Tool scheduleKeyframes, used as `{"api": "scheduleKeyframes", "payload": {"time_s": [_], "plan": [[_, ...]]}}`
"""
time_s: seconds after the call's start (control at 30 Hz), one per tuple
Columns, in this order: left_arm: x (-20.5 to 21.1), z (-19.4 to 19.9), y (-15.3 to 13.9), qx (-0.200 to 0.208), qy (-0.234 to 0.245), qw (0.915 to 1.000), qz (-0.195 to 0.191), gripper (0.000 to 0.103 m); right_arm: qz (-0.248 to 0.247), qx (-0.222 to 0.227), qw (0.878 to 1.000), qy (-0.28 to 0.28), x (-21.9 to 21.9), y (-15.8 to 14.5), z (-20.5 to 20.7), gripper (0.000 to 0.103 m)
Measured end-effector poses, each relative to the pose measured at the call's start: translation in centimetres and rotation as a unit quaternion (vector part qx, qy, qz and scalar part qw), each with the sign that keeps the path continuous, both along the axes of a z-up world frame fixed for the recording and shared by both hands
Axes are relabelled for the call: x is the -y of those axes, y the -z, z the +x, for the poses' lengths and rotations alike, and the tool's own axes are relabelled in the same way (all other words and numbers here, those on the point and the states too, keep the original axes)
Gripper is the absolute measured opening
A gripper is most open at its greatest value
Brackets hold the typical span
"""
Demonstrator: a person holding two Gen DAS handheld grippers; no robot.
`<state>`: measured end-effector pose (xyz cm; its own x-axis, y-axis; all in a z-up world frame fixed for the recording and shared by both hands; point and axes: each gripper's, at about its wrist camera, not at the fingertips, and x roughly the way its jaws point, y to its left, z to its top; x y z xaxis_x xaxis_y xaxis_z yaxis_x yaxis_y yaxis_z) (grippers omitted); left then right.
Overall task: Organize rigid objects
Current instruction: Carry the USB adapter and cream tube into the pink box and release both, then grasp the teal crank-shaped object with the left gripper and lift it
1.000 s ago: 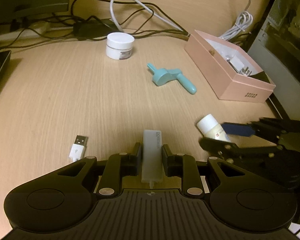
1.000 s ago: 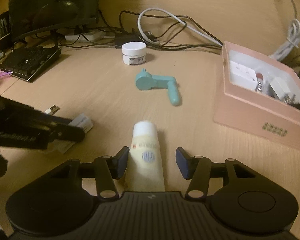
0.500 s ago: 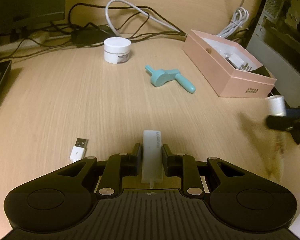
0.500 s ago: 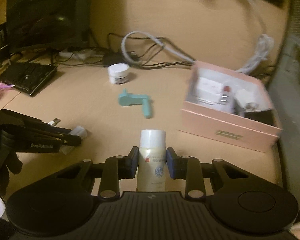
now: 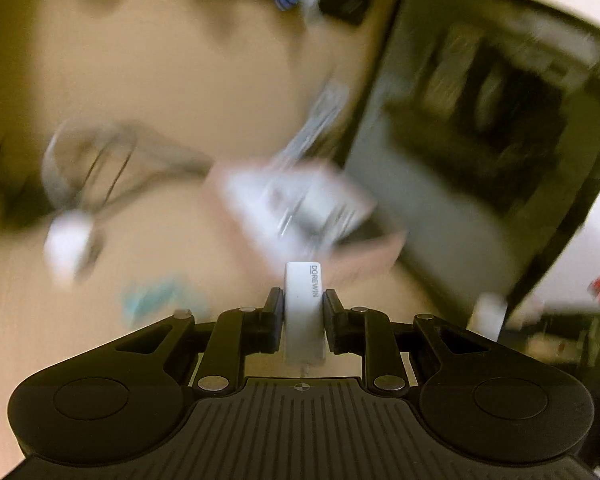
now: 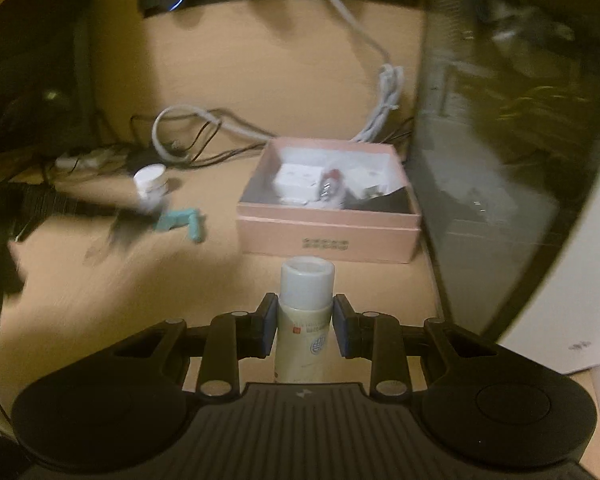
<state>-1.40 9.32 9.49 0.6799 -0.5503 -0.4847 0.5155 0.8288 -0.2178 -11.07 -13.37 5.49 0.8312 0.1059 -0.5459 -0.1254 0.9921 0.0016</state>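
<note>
Desk (image 6: 100, 280), light wood, bears everything listed below. Dark computer case (image 6: 500, 140) stands along the right edge, close against the box. Pink box (image 6: 332, 236), open-topped, sits dead ahead of my right gripper (image 6: 305, 326) and already holds white adapters and a small red-capped item; I judge it the destination for both loads. Right gripper, jaws clenched on a cream bottle (image 6: 305, 320) with a white cap, held with its long axis pointing forward at the box's near wall, clear of the desk. In my estimate it is the nearer hand, needing only to travel forward and over that wall. Left gripper (image 5: 302, 308), jaws clamped on a white USB hub (image 5: 303, 312) marked DOREWIN, long axis forward as well; its view is badly smeared, the box showing as a pink blur (image 5: 364, 256) just beyond the hub. White cable bundle (image 6: 384, 96) trails behind the box. White cream jar (image 6: 151, 182) and teal handheld gadget (image 6: 180, 220) lie left of the box, apart from it, outside either path as I read it.
</note>
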Motion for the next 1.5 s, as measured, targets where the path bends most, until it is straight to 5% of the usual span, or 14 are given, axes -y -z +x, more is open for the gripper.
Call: {"api": "scheduleKeyframes", "payload": {"time_s": [0.17, 0.3, 0.43, 0.73, 0.9, 1.07, 1.2, 1.3, 1.5], "plan": [[5.0, 5.4, -7.7, 0.052, 0.009, 0.9983, -0.023, 0.025, 0.005, 0.030, 0.999, 0.026, 1.6, -0.7, -0.7, 0.029], [5.3, 9.6, -8.7, 0.046, -0.022, 0.9941, -0.096, 0.025, 0.008, 0.036, 0.998, 0.044, 2.4, -0.4, -0.9, 0.029], [3.5, 9.6, -6.5, 0.027, -0.063, 0.9922, -0.104, 0.026, 0.011, 0.018, 0.998, 0.056, 3.0, 0.8, -1.0, 0.029], [-0.8, 2.8, 4.7, -0.113, -0.084, 0.9901, 0.007, 0.026, 0.011, -0.002, 1.000, 0.028, 2.4, 1.7, 0.6, 0.029], [-3.9, -1.2, 7.3, -0.168, -0.112, 0.9792, -0.015, 0.026, 0.016, 0.050, 0.999, 0.004, 1.7, -2.9, 3.4, 0.029], [-7.8, -2.2, 6.6, -0.160, -0.164, 0.9731, -0.025, 0.026, -0.028, 0.137, 0.990, 0.013, 0.7, -10.4, 8.9, 0.029], [-11.2, -3.0, 6.6, -0.150, -0.228, 0.9613, -0.040, 0.026, -0.055, 0.134, 0.989, 0.028, -0.3, -13.4, 14.0, 0.056], [-13.2, -3.8, 7.0, -0.150, -0.252, 0.9549, -0.045, 0.026, -0.047, 0.111, 0.993, 0.017, -1.6, -11.8, 14.7, 0.057], [-15.3, -4.0, 8.2, -0.167, -0.276, 0.9457, -0.037, 0.026, -0.050, 0.062, 0.995, -0.064, -6.5, -3.8, 11.6, 0.064]]}}
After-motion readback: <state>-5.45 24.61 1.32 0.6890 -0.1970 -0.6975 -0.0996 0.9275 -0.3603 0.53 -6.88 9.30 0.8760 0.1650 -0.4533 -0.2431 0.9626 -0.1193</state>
